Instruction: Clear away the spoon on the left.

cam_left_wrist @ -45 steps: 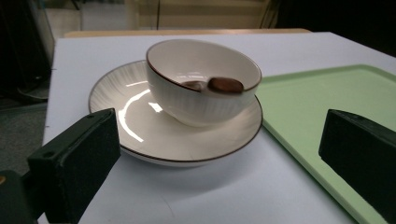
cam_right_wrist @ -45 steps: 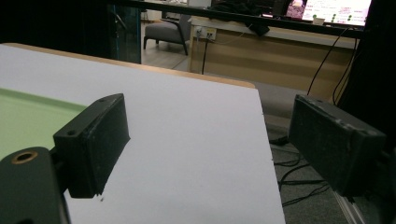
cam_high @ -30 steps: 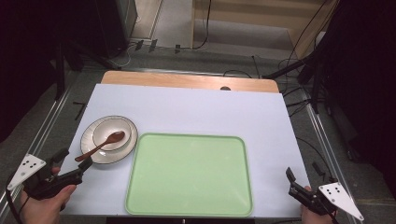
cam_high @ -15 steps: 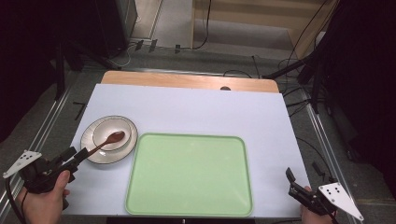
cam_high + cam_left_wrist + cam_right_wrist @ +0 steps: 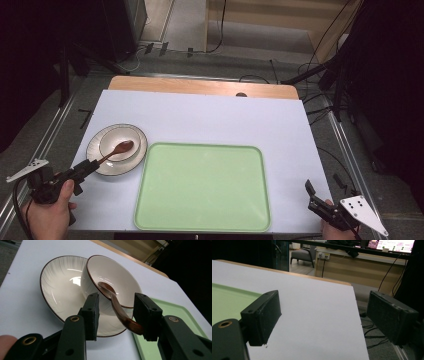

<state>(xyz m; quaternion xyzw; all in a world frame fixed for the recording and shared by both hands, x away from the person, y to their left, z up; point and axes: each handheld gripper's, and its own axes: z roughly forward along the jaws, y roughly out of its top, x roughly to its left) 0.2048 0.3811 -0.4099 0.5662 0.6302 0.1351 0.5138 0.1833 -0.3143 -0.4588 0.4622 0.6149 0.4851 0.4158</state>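
Room: dark equipment and loose cables are crowding the floor around the counter (image 5: 210, 120), and we are making out a chair and a lit screen far off in the right gripper view.
Counter: a white sheet is covering most of it, with a strip of bare wood showing along the far edge.
Tray: a pale green tray (image 5: 202, 187) with rounded corners and a raised rim is lying flat near the front middle; we are seeing one corner of it in each gripper view.
Plate: a cream plate (image 5: 97, 150) with a thin dark rim and fine ribbing is sitting just left of the tray.
Bowl: a glossy cream bowl (image 5: 112, 280) with a brown rim is resting on the plate.
Spoon: a smooth dark brown spoon (image 5: 117, 307) is lying with its head in the bowl and its curved handle sticking out over the rim toward us.
Left claw (image 5: 116, 312): its jaws are standing spread on either side of the spoon handle; the handle's end is lying close against one jaw, and we cannot tell whether it is touching.
Right claw (image 5: 323, 317): its jaws are spread wide over bare white sheet near the front right corner, gripping nothing.
Hidden: both forearms are cut off at the bottom edge of the high view.
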